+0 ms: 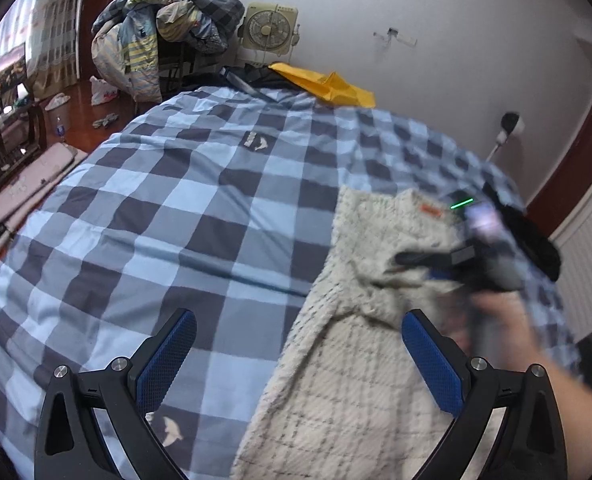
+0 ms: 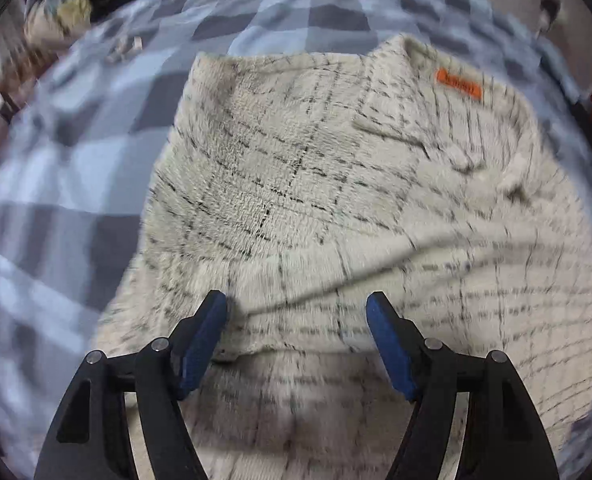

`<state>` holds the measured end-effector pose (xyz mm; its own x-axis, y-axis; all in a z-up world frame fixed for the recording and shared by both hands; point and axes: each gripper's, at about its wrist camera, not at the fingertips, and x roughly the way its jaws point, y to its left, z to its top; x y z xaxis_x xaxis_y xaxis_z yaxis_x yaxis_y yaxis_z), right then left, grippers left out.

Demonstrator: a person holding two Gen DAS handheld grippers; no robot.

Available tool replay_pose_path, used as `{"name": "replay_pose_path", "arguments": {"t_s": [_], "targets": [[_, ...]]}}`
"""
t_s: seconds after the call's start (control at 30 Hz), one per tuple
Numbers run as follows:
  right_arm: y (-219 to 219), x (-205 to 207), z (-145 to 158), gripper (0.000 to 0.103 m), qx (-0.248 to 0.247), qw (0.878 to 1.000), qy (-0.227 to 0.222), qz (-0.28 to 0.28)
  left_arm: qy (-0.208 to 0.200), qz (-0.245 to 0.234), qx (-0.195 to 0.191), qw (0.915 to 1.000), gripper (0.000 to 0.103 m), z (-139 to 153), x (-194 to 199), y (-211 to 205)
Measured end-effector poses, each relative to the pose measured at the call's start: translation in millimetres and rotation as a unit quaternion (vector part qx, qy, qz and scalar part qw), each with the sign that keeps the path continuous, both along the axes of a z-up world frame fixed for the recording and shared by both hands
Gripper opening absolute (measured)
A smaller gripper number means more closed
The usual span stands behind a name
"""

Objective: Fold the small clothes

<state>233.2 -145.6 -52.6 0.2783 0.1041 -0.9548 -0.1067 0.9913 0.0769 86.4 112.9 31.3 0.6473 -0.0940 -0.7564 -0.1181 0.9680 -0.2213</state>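
The left gripper (image 1: 299,354) hangs with its blue-padded fingers (image 1: 167,360) spread wide apart and nothing between them, above the near left edge of a cream fleece garment (image 1: 356,380) crossed by thin dark lines. The right gripper (image 2: 296,340) likewise stands parted and empty, low over the same garment (image 2: 316,184) — its fingertips close to a raised fold, though whether they touch the cloth cannot be told. The garment lies spread on a blue-and-grey checked bed cover (image 1: 156,208), toward the right side, an orange label (image 2: 458,83) at its far collar. In the left wrist view the right gripper (image 1: 424,260), blurred, sits over the garment's far right part. Beyond the bed — a yellow cloth (image 1: 328,86), a heap of bedding (image 1: 168,28) at far left, and a square fan (image 1: 270,26) against the wall.
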Motion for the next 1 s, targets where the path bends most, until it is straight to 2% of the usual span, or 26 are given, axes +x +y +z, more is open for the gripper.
{"name": "replay_pose_path", "arguments": {"t_s": [0.1, 0.2, 0.3, 0.33, 0.43, 0.53, 0.63, 0.7, 0.77, 0.83, 0.9, 1.0], "targets": [[-49, -18, 41, 0.069, 0.065, 0.997, -0.028, -0.039, 0.024, -0.004, 0.024, 0.9994, 0.103, -9, 1, -4], [-103, -54, 83, 0.069, 0.101, 0.992, -0.030, -0.065, 0.035, -0.011, 0.024, 0.9990, 0.103, -16, -1, -6], [-155, -100, 107, 0.069, 0.091, 0.992, -0.010, -0.081, 0.050, -0.031, 0.048, 0.9971, 0.103, -24, -5, -13], [-158, -110, 110, 0.069, 0.082, 0.993, -0.001, -0.085, 0.053, -0.039, 0.058, 0.9961, 0.103, -26, -5, -17], [-196, -153, 118, 0.069, 0.063, 0.992, 0.030, -0.105, 0.071, -0.087, 0.108, 0.9878, 0.103, -32, -11, -32], [-241, -198, 102, 0.069, 0.063, 0.985, 0.083, -0.138, 0.092, -0.156, 0.139, 0.9737, 0.103, -40, -22, -48], [-284, -232, 71, 0.069, 0.089, 0.968, 0.151, -0.182, 0.107, -0.206, 0.158, 0.9597, 0.103, -48, -43, -60], [-302, -244, 48, 0.069, 0.118, 0.953, 0.187, -0.208, 0.116, -0.214, 0.159, 0.9568, 0.103, -53, -52, -62], [-318, -256, 20, 0.069, 0.157, 0.929, 0.231, -0.243, 0.126, -0.211, 0.155, 0.9569, 0.103, -57, -58, -61], [-323, -260, -6, 0.069, 0.196, 0.908, 0.272, -0.253, 0.137, -0.206, 0.150, 0.9571, 0.103, -62, -62, -59], [-321, -263, -23, 0.069, 0.206, 0.898, 0.299, -0.250, 0.153, -0.203, 0.147, 0.9560, 0.103, -69, -65, -58], [-319, -269, -31, 0.069, 0.192, 0.897, 0.318, -0.240, 0.172, -0.204, 0.145, 0.9528, 0.103, -76, -63, -57]]}}
